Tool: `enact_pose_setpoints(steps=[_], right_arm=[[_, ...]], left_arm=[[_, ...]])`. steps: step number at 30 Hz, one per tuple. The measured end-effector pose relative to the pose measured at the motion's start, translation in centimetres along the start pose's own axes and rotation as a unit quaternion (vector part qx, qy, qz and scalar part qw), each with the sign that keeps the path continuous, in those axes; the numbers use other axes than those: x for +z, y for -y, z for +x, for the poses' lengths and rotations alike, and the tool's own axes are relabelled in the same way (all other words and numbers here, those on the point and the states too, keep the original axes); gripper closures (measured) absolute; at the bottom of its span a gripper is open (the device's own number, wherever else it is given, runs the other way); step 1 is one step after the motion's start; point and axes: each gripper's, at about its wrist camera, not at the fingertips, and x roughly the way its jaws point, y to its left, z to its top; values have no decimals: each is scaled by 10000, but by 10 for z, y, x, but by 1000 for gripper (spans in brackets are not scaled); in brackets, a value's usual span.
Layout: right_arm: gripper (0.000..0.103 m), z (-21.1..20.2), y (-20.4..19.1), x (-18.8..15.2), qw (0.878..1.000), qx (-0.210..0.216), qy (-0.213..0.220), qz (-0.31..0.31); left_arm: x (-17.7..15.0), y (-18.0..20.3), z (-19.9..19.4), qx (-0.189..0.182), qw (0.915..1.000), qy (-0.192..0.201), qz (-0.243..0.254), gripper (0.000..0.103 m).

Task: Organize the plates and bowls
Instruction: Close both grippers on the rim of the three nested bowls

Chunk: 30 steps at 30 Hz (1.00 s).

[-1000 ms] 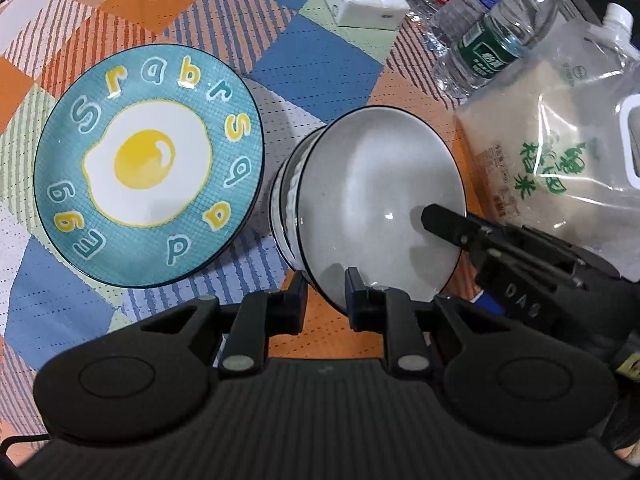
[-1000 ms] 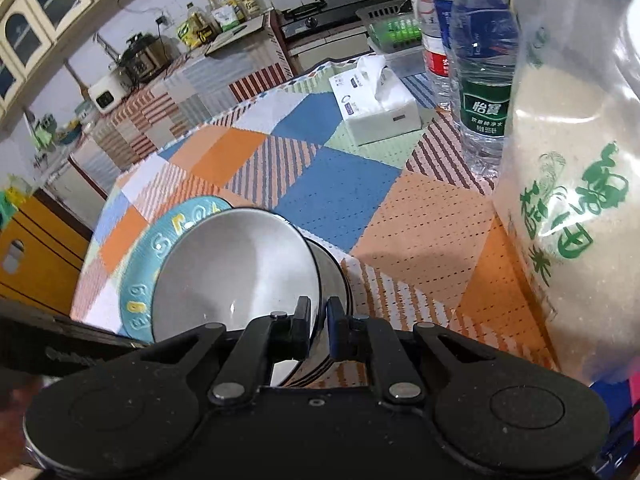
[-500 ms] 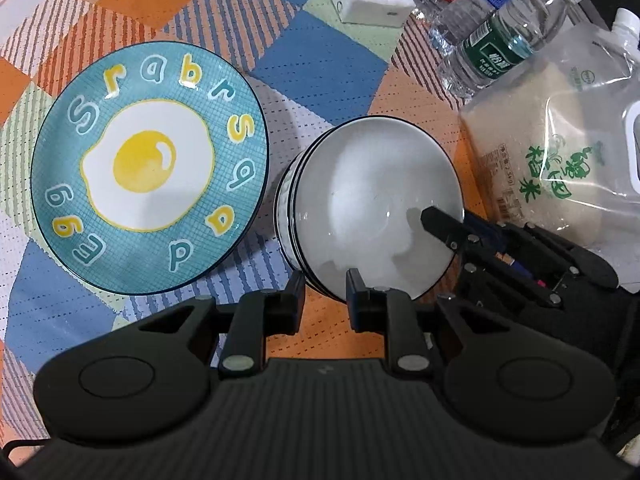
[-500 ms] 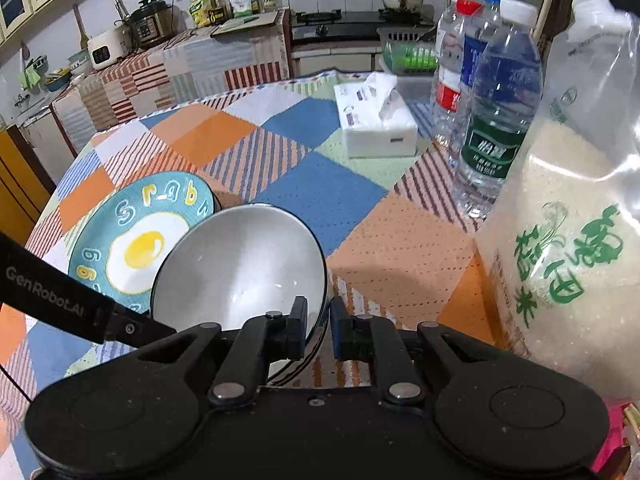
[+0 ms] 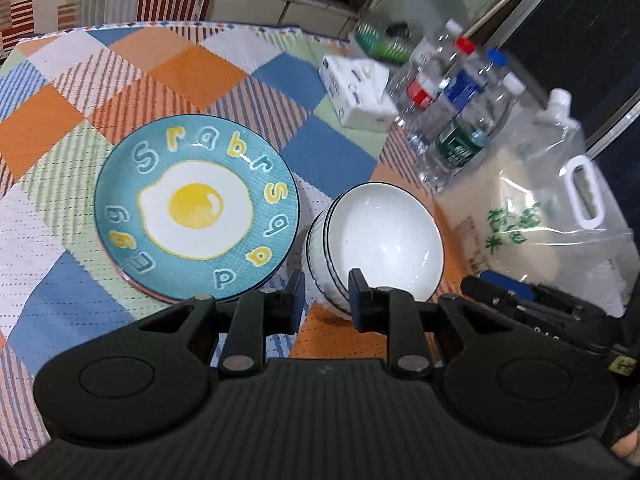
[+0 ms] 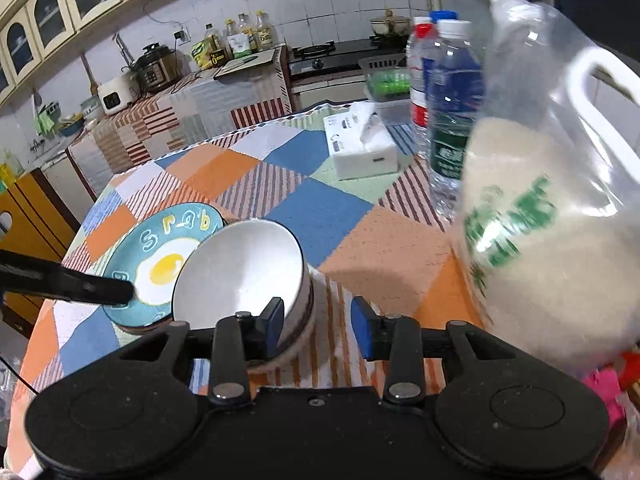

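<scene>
Released since a moment ago: nested white bowls (image 5: 382,236) upright, mouths up, on worktop (image 5: 328,144) just right of egg plate (image 5: 196,212). Left hand-held gripper (image 5: 325,296) and right hand-held gripper (image 6: 318,326) both spread open, empty, near bowls.

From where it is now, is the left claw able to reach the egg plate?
Probably yes. The left claw is open, and the egg plate lies uncovered just ahead to its left. The stacked bowls stand beside the plate, not over it, so nothing seems to block the way.
</scene>
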Motion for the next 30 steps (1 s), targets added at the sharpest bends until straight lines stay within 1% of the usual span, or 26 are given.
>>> enact_pose_setpoints(steps=[1,2,3,4,5,7,8,11,14,15,16,19,21,24,27,29,30], right_arm=[[57,-3,2,-4,10000,18,-14,27],[54,-5,2,-8,10000,21,-15,36],[48,-6,3,-12,10000,8,-21,39],[41,-7,2,-16,10000,-24,-45,35],[39,-6,0,-20,9999,-54,-87,17],[35,-2,-4,-29,9997,-122,-163,-94],[34,1,-7,-33,9995,-165,-203,-178],[31,12,-16,-41,9981,-263,-336,-439],[23,22,-22,-45,9972,-80,-445,-594],[14,25,-23,-46,9967,-36,-498,-638],[10,30,-26,-47,9961,44,-527,-702],[10,43,-33,-47,9945,137,-553,-883],[10,53,-34,-47,9937,211,-576,-936],[10,71,-31,-45,9939,305,-626,-850],[10,89,-26,-47,9934,576,-679,-718],[10,97,-25,-49,9936,618,-705,-627],[10,97,-26,-50,9943,580,-610,-658]], left_arm=[[-3,-2,-4,-46,10000,58,17,77],[-7,-4,-6,-80,9999,124,35,72],[-10,-4,-7,-91,9997,201,60,69],[-14,-5,-8,-85,9995,282,75,65],[-17,-6,-8,-66,9993,360,75,61],[-24,-7,-5,-30,9990,425,94,59],[-27,-8,-2,-35,9990,420,111,56],[-34,-10,3,-110,9986,493,137,53],[-39,-11,8,-255,9981,550,125,49],[-42,-10,10,-308,9978,570,129,48],[-43,-11,12,-345,9975,600,115,47],[-48,-11,23,-433,9971,628,-42,43],[-49,-10,32,-468,9970,607,-135,42],[-49,-8,48,-512,9968,547,-263,41],[-49,-8,63,-548,9966,450,-415,41],[-51,-5,69,-521,9962,554,-423,41],[-52,-5,72,-462,9959,611,-475,41]])
